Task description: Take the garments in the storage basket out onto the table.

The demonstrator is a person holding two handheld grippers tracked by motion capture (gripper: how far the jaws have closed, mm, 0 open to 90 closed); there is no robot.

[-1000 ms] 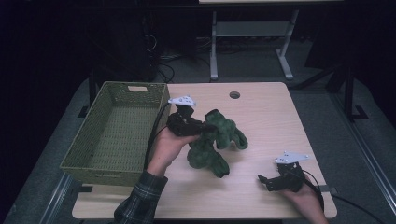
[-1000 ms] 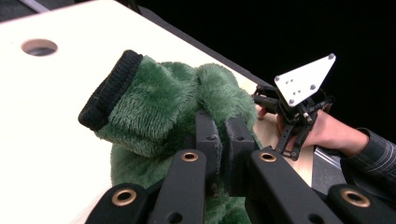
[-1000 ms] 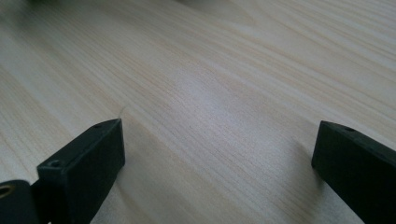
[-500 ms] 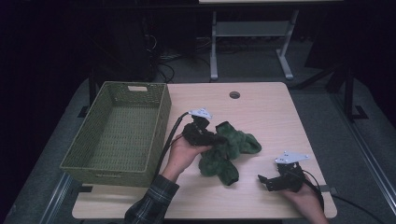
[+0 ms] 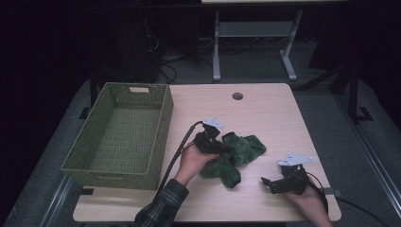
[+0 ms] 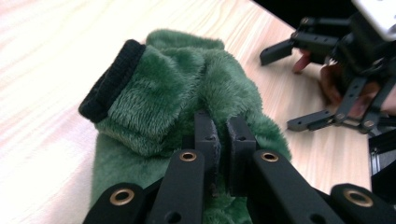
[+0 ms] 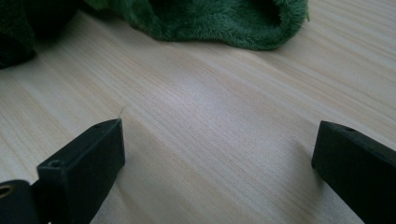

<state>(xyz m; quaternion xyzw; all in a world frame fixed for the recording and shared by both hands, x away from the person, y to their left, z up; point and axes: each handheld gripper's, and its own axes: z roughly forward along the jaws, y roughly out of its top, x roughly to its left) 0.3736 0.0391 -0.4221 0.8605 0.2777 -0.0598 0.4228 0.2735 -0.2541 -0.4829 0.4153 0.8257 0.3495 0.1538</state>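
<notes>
A fuzzy green cloth [image 5: 243, 150] with a black cuff [image 6: 109, 81] lies bunched on the wooden table [image 5: 269, 113], right of centre. My left gripper [image 5: 224, 147] is low over its left part, shut on a fold of the green cloth [image 6: 159, 93]; in the left gripper view the left gripper [image 6: 223, 125] has its jaws nearly touching, with fleece pinched between them. My right gripper [image 5: 267, 185] rests near the table's front right, open, a short way from the cloth. The right gripper [image 7: 217, 140] frames bare wood, with the green cloth [image 7: 219, 18] ahead of it.
A green woven basket [image 5: 163, 127] stands at the table's left, with nothing in it. A round cable hole [image 5: 237, 96] sits near the far edge. The right gripper [image 6: 281, 88] shows open in the left gripper view. Dark floor and a desk frame lie beyond the table.
My left gripper has carried the green cloth right and down, from beside the basket onto the table's middle. The right gripper has stayed put.
</notes>
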